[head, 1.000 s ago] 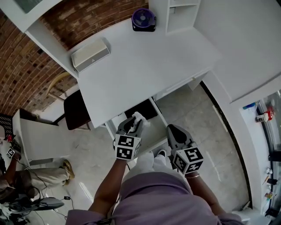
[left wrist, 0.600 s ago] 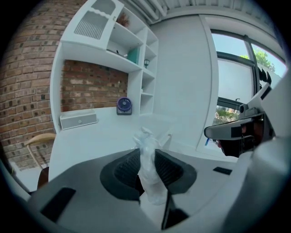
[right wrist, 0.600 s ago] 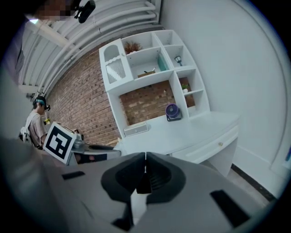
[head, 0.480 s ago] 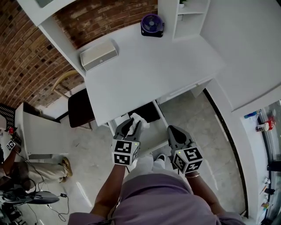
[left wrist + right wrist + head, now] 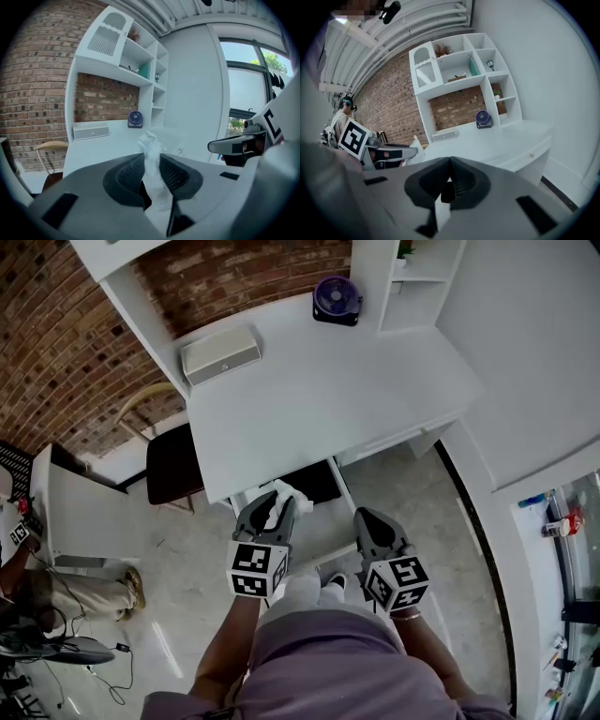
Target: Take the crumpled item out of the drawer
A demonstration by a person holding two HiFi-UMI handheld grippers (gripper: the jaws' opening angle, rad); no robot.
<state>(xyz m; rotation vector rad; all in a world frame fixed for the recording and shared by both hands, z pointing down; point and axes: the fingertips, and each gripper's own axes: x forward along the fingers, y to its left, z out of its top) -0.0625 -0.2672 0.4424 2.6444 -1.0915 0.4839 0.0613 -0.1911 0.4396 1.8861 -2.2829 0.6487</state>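
Observation:
The crumpled white item (image 5: 284,495) is pinched between the jaws of my left gripper (image 5: 271,514), held above the front of the open drawer (image 5: 330,527) under the white desk. In the left gripper view the crumpled white item (image 5: 152,161) stands up between the two dark pads (image 5: 129,174), and the left gripper (image 5: 151,172) is shut on it. My right gripper (image 5: 371,524) hangs beside it to the right, over the drawer's front right corner. In the right gripper view the right gripper (image 5: 449,182) is shut, with nothing between its jaws.
On the white desk (image 5: 319,395) stand a white box speaker (image 5: 221,354) and a purple fan (image 5: 336,298), with a white shelf unit (image 5: 412,277) at its right. A dark chair (image 5: 173,465) sits left of the drawer. A person (image 5: 23,587) sits at far left by a brick wall.
My left gripper keeps hold of the crumpled item and has drifted slightly left and back toward me. The right gripper has barely moved. The head view has shifted a little.

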